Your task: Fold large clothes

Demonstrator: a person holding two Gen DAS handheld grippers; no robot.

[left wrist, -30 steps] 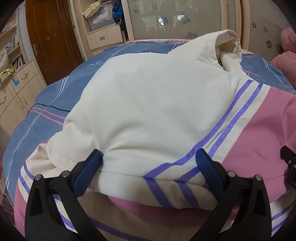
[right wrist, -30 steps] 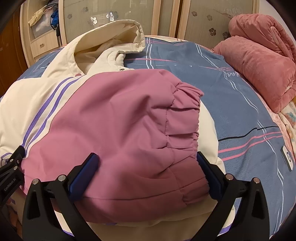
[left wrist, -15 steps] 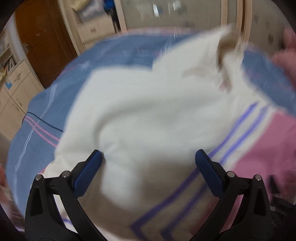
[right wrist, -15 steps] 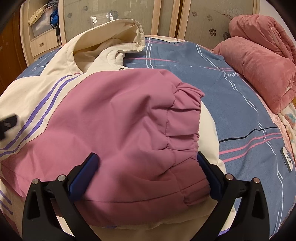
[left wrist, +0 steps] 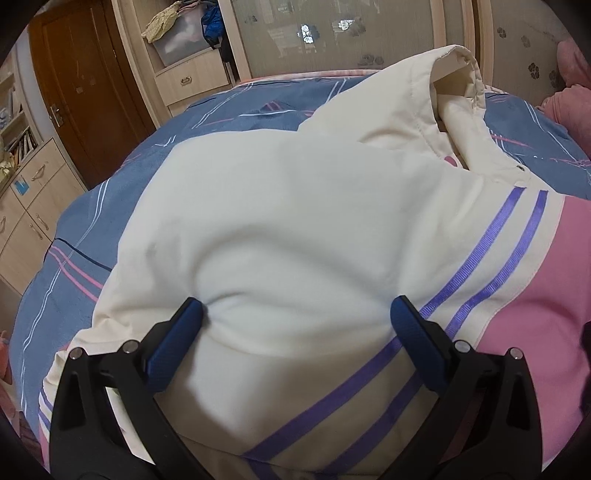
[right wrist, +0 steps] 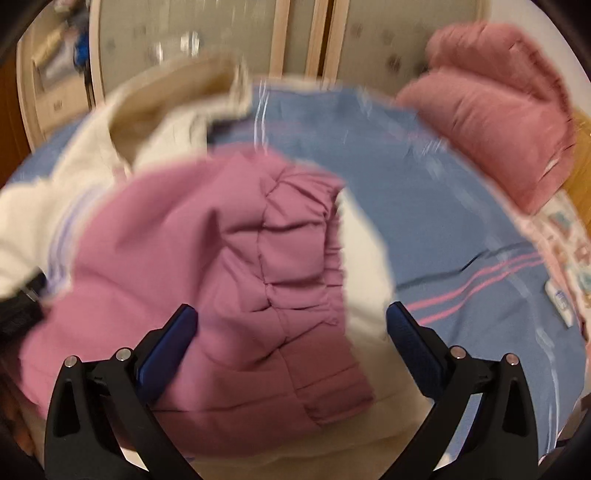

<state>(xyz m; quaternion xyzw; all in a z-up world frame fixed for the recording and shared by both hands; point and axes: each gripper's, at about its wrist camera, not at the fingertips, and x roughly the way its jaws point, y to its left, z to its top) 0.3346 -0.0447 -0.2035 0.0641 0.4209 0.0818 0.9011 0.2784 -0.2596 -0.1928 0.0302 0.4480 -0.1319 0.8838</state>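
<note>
Folding stage: judging by the layers, partly done; the jacket (left wrist: 295, 221) lies on the bed (left wrist: 110, 206), its pink sleeve (right wrist: 229, 266) already laid across the cream body.
Jacket place: middle of the bed, hood (left wrist: 443, 96) toward 12 o'clock, sleeve cuff (right wrist: 306, 236) toward 3 o'clock in the right view.
Left to do: probably the other side and a final fold of the hem toward the hood.
Left gripper (left wrist: 297, 317): fingers spread wide, tips pressing into cream fabric, clamping nothing.
Right gripper (right wrist: 291, 321): fingers spread wide over the pink sleeve, gripping nothing; view blurred.
Surroundings: pink blanket (right wrist: 491, 122) at 2 o'clock, wardrobe (left wrist: 332, 33) at 12 o'clock, wooden door (left wrist: 81, 92) at 10 o'clock.
</note>
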